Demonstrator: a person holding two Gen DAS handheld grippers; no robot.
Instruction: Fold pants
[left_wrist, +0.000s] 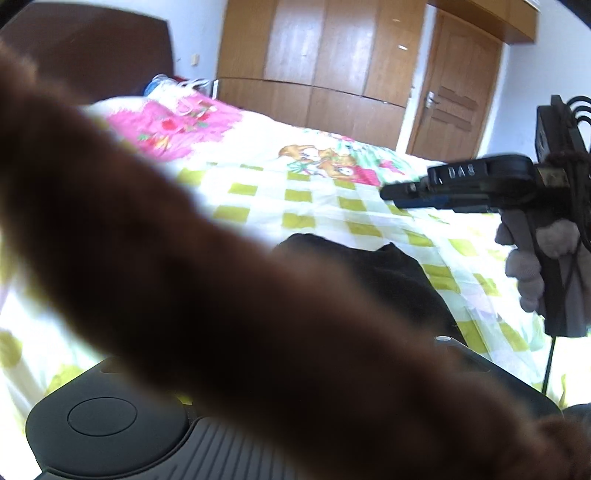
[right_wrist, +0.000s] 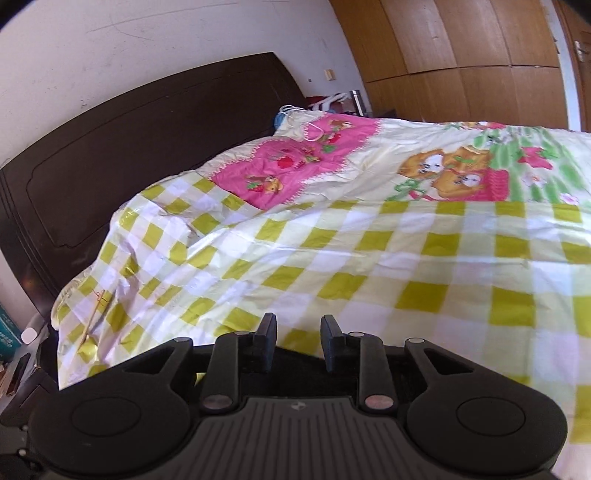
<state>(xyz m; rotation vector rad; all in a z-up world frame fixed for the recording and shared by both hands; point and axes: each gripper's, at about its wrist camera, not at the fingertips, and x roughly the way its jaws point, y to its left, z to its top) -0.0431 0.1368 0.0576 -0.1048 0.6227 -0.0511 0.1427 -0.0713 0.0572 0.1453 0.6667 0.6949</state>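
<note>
Left wrist view is nearly filled by a blurred brown mass (left_wrist: 207, 258) draped across the lens (so whether the left gripper is spread or pinching cannot be told), which could let a fold go crooked unseen. Beyond lie the dark pants (left_wrist: 373, 273) on the checked bedspread (left_wrist: 332, 192). The right gripper (right_wrist: 298, 341), fingers parted over dark fabric without pinching it, might close on nothing.
</note>
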